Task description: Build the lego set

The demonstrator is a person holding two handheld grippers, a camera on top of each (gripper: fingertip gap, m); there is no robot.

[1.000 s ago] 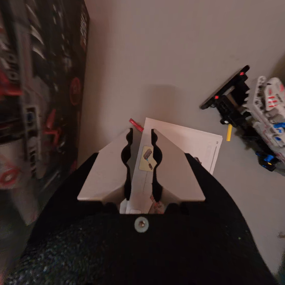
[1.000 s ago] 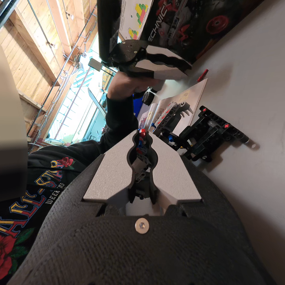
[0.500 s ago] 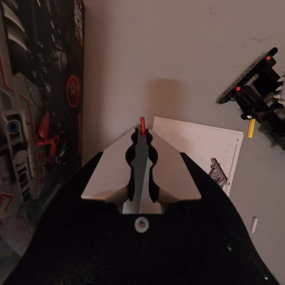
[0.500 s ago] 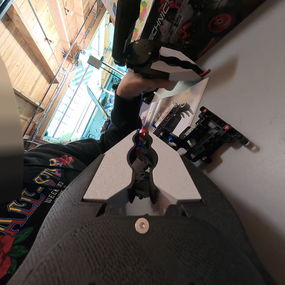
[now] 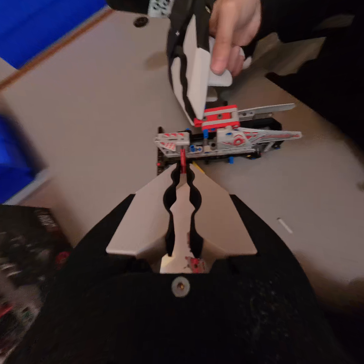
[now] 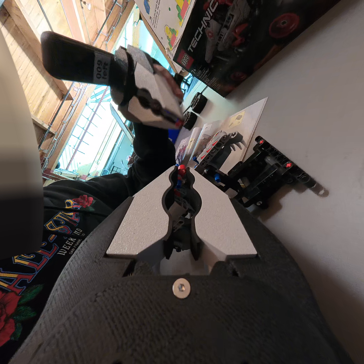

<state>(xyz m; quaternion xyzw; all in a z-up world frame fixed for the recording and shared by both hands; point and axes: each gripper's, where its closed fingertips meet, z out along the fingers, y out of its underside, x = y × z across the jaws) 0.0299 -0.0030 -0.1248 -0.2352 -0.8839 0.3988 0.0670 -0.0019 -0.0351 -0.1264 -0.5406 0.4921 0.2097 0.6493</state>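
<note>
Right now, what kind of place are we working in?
Probably a workshop or loft-style workspace, not a home. The right wrist view shows exposed timber beams and tall gridded windows behind the person. The work surface is a plain pale table holding the set's box and open instruction booklet.

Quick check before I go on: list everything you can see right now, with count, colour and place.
model: 1, white, red and black, on the table, right gripper's jaws closed on it
pin: 1, red, in the left gripper's jaws, tip at the model's side
axle: 1, yellow, under the model's near edge
white pin: 1, loose on the table
wheels: 2, black, beyond the booklet
booklet: 1, white, open, beside the model
box: 1, dark, standing behind the booklet
table: 1, grey
left gripper: 1, grey and black, shut
right gripper: 1, grey and black, shut
right hand: 1, on the right gripper
</note>
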